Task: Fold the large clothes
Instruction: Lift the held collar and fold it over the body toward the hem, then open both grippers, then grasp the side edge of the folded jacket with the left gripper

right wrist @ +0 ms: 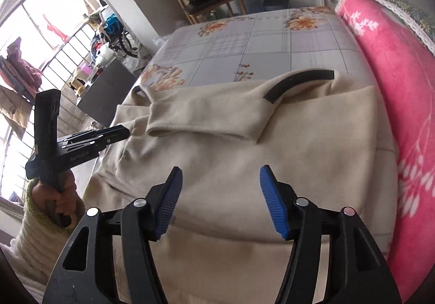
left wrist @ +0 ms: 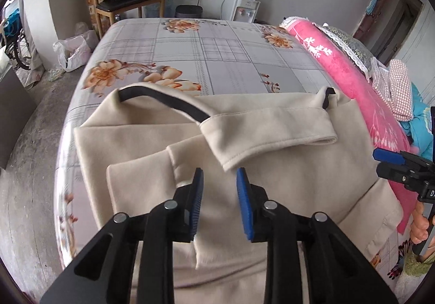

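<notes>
On the bed (left wrist: 190, 40), beside the pink blanket (left wrist: 353, 81), beige coat (left wrist: 272, 181) lies with sleeves folded across; left tongs (left wrist: 218, 176) narrowly parted, right tongs (right wrist: 220, 175) wide, both empty; body folds apparently remain.

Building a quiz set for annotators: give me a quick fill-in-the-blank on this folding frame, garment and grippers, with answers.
1. The cream garment lies on a bed whose sheet is printed with ____.
2. The sleeve folded across the garment has a cuff coloured ____.
3. Nothing sits between the pads of the left gripper or the right gripper; both are ____.
4. The blanket bunched along the bed's edge is ____.

Answers: flowers; black; open; pink
</notes>
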### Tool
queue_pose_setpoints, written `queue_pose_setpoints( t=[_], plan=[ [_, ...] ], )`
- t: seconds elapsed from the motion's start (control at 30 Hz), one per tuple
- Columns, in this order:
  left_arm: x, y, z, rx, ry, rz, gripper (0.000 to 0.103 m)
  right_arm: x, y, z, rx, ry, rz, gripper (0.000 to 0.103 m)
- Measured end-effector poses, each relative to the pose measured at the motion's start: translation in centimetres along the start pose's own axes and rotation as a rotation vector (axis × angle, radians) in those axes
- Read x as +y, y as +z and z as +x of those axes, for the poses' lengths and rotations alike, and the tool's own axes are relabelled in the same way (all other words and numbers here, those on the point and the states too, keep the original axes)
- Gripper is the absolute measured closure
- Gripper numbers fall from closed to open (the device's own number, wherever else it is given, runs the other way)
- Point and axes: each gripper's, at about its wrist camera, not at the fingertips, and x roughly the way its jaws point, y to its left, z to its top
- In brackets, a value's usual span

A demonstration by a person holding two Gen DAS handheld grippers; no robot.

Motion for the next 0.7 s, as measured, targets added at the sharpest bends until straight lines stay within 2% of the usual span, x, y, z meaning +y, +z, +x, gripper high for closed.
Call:
queue_pose_setpoints(
  t=[0.07, 0.17, 0.27, 0.4, 0.57, 0.7],
  plan=[
    [1.1, -2.2, -2.6, -0.035, 0.018, -0.029, 0.072, 1.2, -1.9, -1.3, -0.004, 0.016, -0.025, 0.032],
    [2.7, -6.4, -6.0, -0.079, 0.047, -0.091, 0.070, 2.9, -4.9, -2.1, 0.008, 0.034, -0.058, 0.028],
    [4.0, -10.8, -8.3, -0.098, 0.057, -0.156, 0.070, 4.5, -7.7, -1.5, 0.044, 0.026, -0.078, 0.027],
    [4.7, -15.2, -9.7, -0.120, 0.069, -0.186, 0.070, 5.8, -10.6, -0.1, 0.073, -0.009, -0.109, 0.026],
    [5.4, -17.7, -9.1, -0.116, 0.084, -0.207, 0.070, 5.5, -12.3, 2.8, 0.128, -0.083, -0.119, 0.026],
    [6.0, -17.6, -8.5, -0.107, 0.104, -0.213, 0.070, 5.6, -12.4, 3.0, 0.112, -0.095, -0.128, 0.025]
  ],
)
